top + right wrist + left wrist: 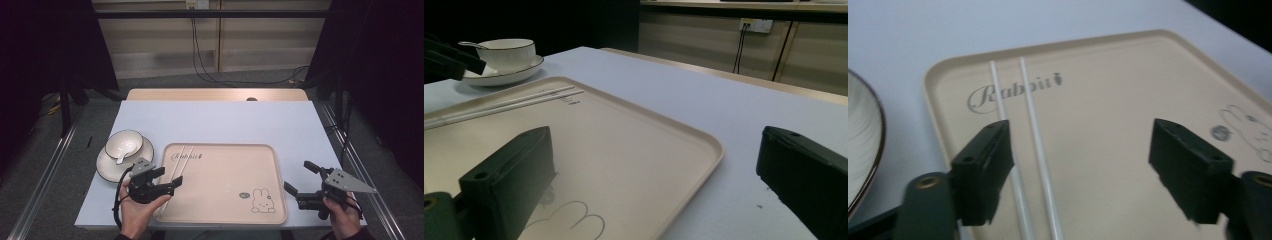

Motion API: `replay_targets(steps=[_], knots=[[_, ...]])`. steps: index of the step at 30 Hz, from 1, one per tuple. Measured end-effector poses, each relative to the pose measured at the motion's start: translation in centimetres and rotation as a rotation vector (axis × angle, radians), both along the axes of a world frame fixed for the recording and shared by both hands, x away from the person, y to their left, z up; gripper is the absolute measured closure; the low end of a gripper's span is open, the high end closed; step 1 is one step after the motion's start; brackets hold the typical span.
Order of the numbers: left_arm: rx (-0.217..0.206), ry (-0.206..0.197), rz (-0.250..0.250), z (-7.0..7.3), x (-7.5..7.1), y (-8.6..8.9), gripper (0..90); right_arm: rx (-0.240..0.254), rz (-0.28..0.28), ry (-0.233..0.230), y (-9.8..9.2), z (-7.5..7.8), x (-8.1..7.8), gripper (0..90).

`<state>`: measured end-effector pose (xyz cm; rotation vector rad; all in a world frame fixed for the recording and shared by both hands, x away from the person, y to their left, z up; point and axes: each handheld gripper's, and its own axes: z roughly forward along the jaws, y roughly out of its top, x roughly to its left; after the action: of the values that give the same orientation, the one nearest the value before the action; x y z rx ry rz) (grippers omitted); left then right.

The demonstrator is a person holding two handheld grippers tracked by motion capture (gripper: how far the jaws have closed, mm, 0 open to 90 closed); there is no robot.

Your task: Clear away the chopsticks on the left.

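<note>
Near the left edge of the surface (220,120), a white bowl (124,143) with a spoon (121,157) in it is seen on a white plate (106,166). Just beside the plate, the left hand-held gripper (169,183) is held over the near left corner of the tan tray (270,165). Its jaws are spread wide apart and nothing is gripped between them. Two white chopsticks (1030,117) are laid side by side in the tray, along its left edge. They are seen between the open jaws, close to one jaw, but they are not pressed by the pads. A word and a small rabbit drawing (262,201) are printed on the tray. By the right edge of the tray, near the near right corner of the surface, the right hand-held gripper (299,178) is held. Its jaws are spread wide too, and nothing is held in them.
</note>
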<state>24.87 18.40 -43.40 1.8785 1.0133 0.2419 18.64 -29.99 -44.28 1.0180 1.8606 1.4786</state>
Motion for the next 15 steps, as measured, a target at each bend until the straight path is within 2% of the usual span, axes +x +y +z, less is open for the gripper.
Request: replay_targets(steps=[2, 4, 7, 9, 11, 12, 14, 15], knots=[[0.016, -0.046, -0.009, 0.0, -0.6, 0.8, 17.4, -0.003, 0.008, 0.0, 0.0, 0.0, 0.0, 1.5], [0.011, -0.078, -0.017, 0.3, -1.0, 1.7, 12.1, 0.0, 0.001, 0.005, 0.0, 0.0, 0.0, 1.5], [-0.03, -0.13, -0.01, 0.9, -1.7, 3.2, 6.4, -0.004, 0.003, -0.004, 0.0, 0.0, 0.0, 1.5], [-0.061, -0.168, -0.023, 1.4, -2.0, 4.4, 3.4, -0.002, -0.003, -0.001, 0.0, 0.0, 0.0, 1.4], [-0.063, -0.227, -0.02, 1.6, -2.5, 5.6, 3.0, -0.005, -0.01, -0.004, -0.1, 0.0, 0.0, 1.4], [-0.058, -0.245, -0.037, 1.6, -2.6, 6.2, 2.8, -0.004, -0.011, -0.006, -0.1, 0.0, 0.1, 1.4], [-0.045, -0.236, -0.02, 1.5, -2.9, 7.3, 1.6, -0.001, -0.007, -0.007, -0.1, 0.0, 0.1, 1.4], [-0.058, -0.224, 0.013, 1.3, -3.1, 7.8, 2.1, -0.002, -0.005, -0.007, -0.1, 0.0, 0.1, 1.4]])
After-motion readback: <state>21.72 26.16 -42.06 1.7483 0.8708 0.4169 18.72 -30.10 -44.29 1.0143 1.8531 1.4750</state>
